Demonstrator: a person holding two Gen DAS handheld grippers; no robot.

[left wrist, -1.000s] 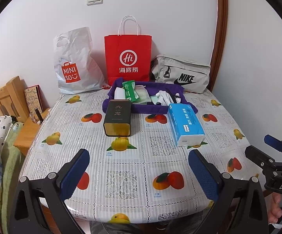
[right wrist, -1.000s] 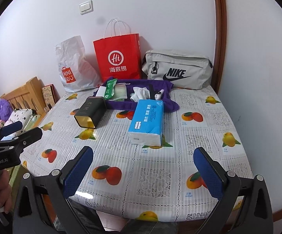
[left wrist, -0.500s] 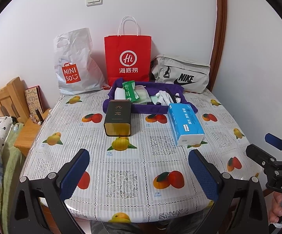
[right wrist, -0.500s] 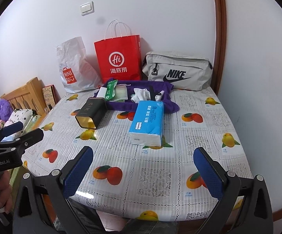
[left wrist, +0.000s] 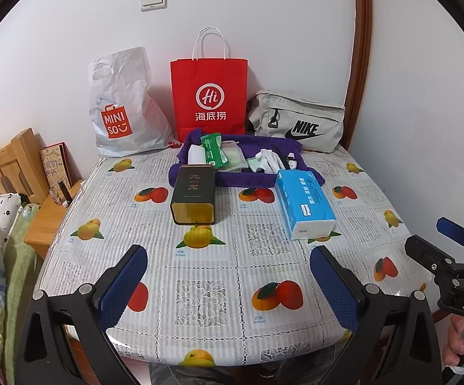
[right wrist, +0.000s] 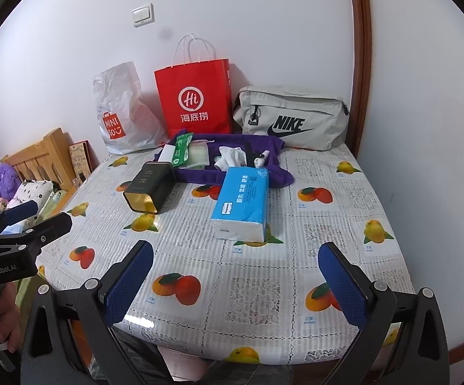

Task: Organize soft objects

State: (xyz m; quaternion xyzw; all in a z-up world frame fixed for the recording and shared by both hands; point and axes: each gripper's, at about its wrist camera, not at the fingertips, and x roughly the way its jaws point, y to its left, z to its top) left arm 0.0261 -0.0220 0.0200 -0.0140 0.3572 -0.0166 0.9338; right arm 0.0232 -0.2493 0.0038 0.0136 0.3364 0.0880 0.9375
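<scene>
- We held our left gripper (left wrist: 228,284) and right gripper (right wrist: 236,280) over the near edge of the table (left wrist: 212,292), both with fingers spread wide and nothing between them.
- Beyond them, mid-table, a black and gold tin (left wrist: 193,194) lay on its side to the left, its gold end toward us.
- Well to its right lay a blue tissue pack (left wrist: 304,203), its far end touching the purple cloth (left wrist: 244,178).
- That purple cloth lay spread further back; on it we saw a green wet-wipe packet (left wrist: 212,150) and a pale green pouch (left wrist: 235,159) on the left, and white socks (left wrist: 269,159) on the right.
- Against the far wall stood a white Miniso plastic bag (left wrist: 121,106) on the left, a red paper bag (left wrist: 209,93) in the middle, and a grey Nike bag (left wrist: 299,122) on the right.
</scene>
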